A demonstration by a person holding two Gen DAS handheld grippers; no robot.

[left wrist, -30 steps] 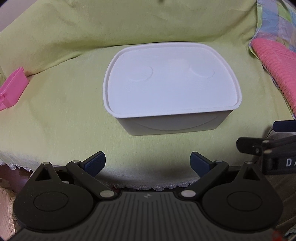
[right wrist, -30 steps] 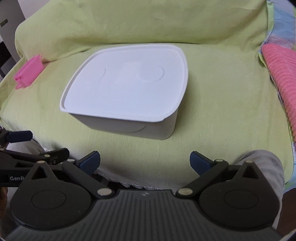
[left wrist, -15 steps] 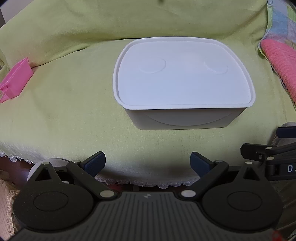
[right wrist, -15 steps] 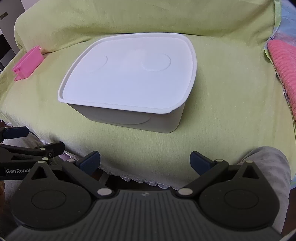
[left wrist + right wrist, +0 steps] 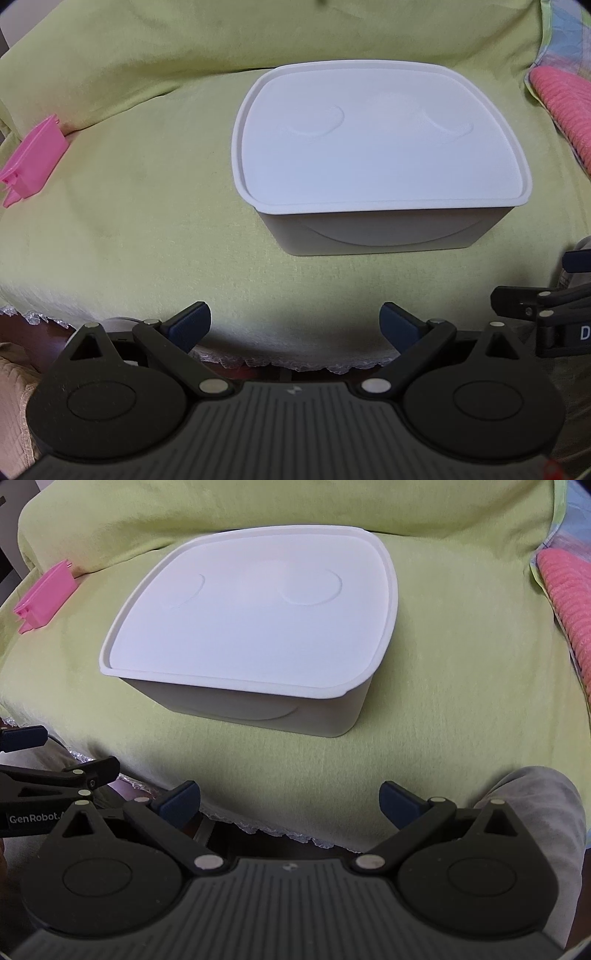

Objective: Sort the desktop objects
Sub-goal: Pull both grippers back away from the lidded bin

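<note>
White lidded box (image 5: 376,155) ahead of spread left claw (image 5: 295,325), untouched

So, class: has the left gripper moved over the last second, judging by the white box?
Yes. The left gripper has shifted left: the white box and pink object now sit further right.
</note>
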